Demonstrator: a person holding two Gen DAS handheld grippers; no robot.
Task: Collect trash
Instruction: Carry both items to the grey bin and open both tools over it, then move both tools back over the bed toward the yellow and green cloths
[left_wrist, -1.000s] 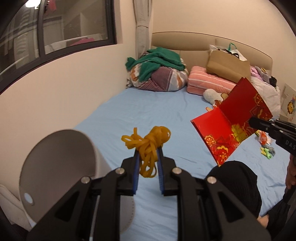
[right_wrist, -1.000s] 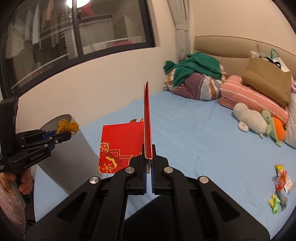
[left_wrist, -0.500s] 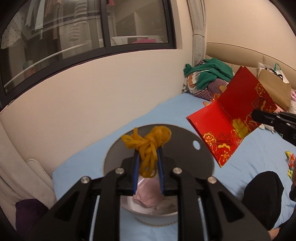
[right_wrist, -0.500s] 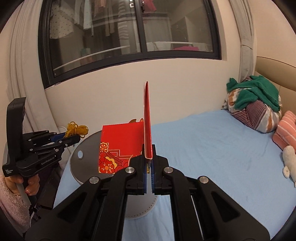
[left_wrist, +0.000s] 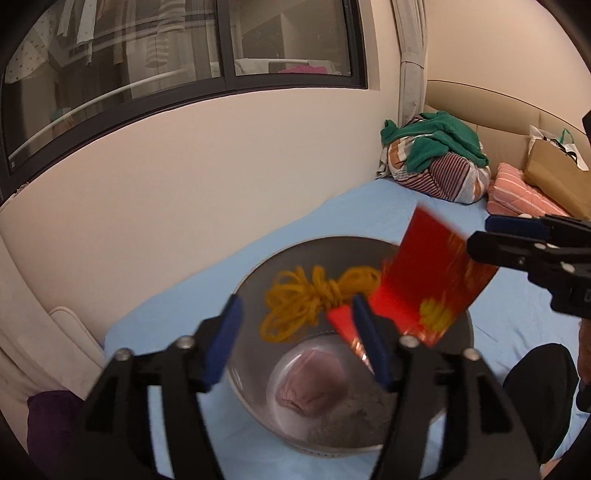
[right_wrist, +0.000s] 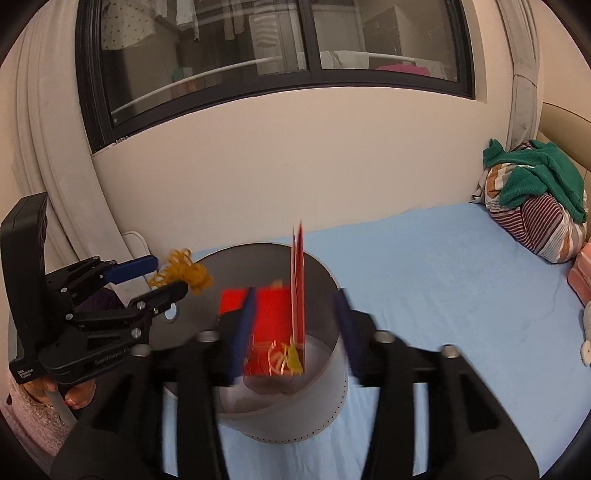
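Note:
A grey round trash bin (left_wrist: 258, 280) (right_wrist: 332, 369) stands on the blue bed. My left gripper (left_wrist: 299, 339) (right_wrist: 162, 273) is open above its mouth. A tangle of yellow rubber bands (left_wrist: 306, 295) (right_wrist: 184, 271) is loose between its fingers, falling. My right gripper (right_wrist: 295, 328) (left_wrist: 480, 240) is open too. The red printed envelope (left_wrist: 432, 280) (right_wrist: 280, 317) is blurred, dropping into the bin between my right fingers. Pink crumpled trash (left_wrist: 310, 387) lies at the bin's bottom.
A beige wall (right_wrist: 258, 155) with a dark window runs behind the bin. A bundle of bedding with a green cloth (left_wrist: 439, 158) (right_wrist: 535, 206), a pink pillow (left_wrist: 517, 192) and a brown paper bag (left_wrist: 557, 177) lie at the bed's head.
Both grippers have opened over the bin. The rubber bands and the red envelope have left the jaws and are falling into it.

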